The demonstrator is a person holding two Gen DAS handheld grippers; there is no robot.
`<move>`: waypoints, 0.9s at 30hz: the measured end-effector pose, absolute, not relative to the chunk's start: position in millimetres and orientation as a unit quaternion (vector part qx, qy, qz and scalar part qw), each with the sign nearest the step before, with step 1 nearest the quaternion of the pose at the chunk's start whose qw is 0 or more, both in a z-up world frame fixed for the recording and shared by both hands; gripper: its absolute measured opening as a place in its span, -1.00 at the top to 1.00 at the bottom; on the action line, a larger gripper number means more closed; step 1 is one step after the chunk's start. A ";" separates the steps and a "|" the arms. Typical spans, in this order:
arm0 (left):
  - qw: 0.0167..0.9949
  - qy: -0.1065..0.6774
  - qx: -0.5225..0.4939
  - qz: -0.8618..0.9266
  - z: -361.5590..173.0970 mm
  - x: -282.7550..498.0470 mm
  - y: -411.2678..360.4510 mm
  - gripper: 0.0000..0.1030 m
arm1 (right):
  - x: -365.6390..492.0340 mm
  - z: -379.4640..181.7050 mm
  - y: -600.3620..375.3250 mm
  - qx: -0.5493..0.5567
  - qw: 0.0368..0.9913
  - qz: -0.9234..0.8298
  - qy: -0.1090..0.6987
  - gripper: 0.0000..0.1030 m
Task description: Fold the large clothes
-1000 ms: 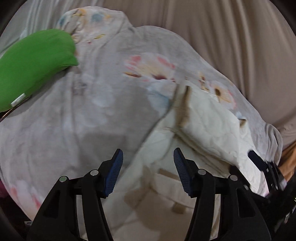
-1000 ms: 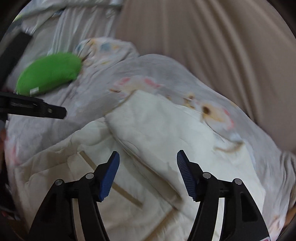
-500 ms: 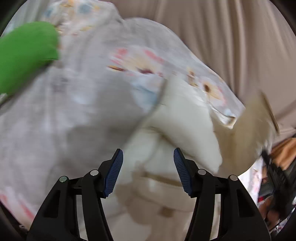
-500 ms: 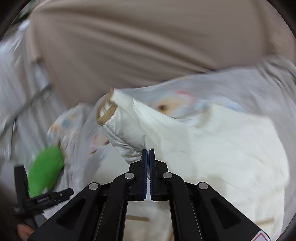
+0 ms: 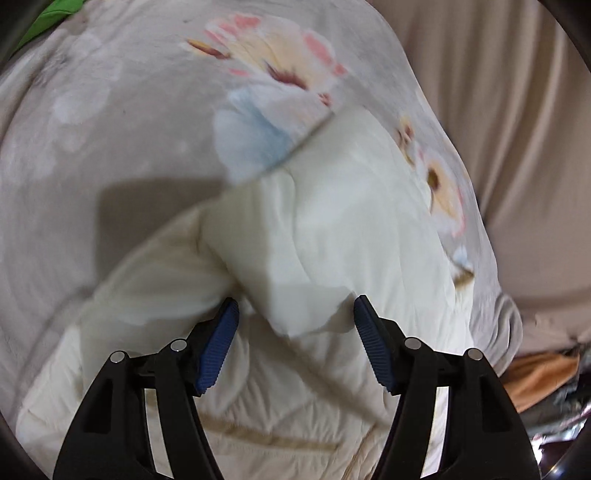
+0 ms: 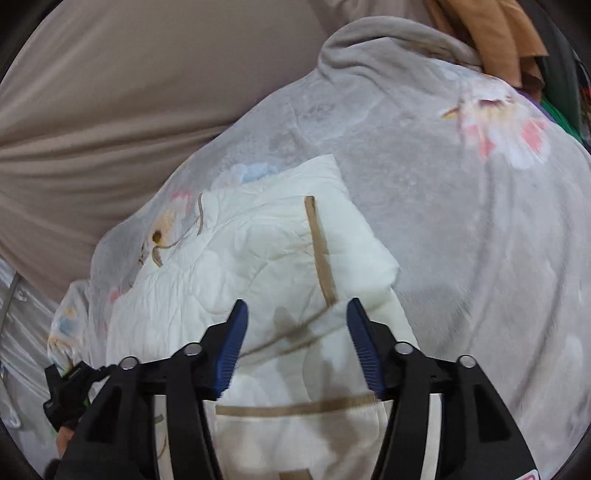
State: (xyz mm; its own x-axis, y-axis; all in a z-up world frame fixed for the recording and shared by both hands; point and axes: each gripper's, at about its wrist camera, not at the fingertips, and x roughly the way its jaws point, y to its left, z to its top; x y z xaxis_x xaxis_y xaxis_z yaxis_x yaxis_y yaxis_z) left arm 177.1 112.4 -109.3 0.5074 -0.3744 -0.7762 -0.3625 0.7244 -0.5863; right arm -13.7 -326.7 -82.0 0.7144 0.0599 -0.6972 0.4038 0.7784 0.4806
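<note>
Jacket (image 6: 266, 280), cream and quilted with tan trim, lies partly folded on a grey floral blanket (image 6: 461, 229) spread over the bed. A sleeve or side panel (image 5: 314, 240) is doubled over the body, so the fold looks midway, between grasps. Left gripper (image 5: 295, 343) hovers just above the folded flap, fingers apart and holding nothing. Right gripper (image 6: 295, 339) hangs over the lower body near the tan pocket strip (image 6: 295, 408), fingers likewise spread and empty. The next move probably calls for pinching an edge of the remaining loose side and carrying it across, keeping the padding flat. A drawstring (image 6: 184, 232) trails onto the blanket and could snag. Green cushion (image 5: 51, 18) and orange cloth (image 6: 495, 33) sit well apart at the edges.
</note>
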 end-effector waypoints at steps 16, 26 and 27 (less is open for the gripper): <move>0.831 0.485 -0.271 0.033 -113.5 185.6 122.4 0.84 | 47.1 -137.9 -323.9 0.265 0.846 -0.066 0.458 0.78; 0.854 0.460 -0.244 0.006 -68.1 155.9 137.7 0.74 | 24.6 -57.8 -292.8 0.193 0.901 -0.139 0.363 0.66; 0.858 0.451 -0.243 0.003 -57.6 150.8 138.4 0.78 | 43.7 -50.6 -273.8 0.175 0.908 -0.101 0.367 0.66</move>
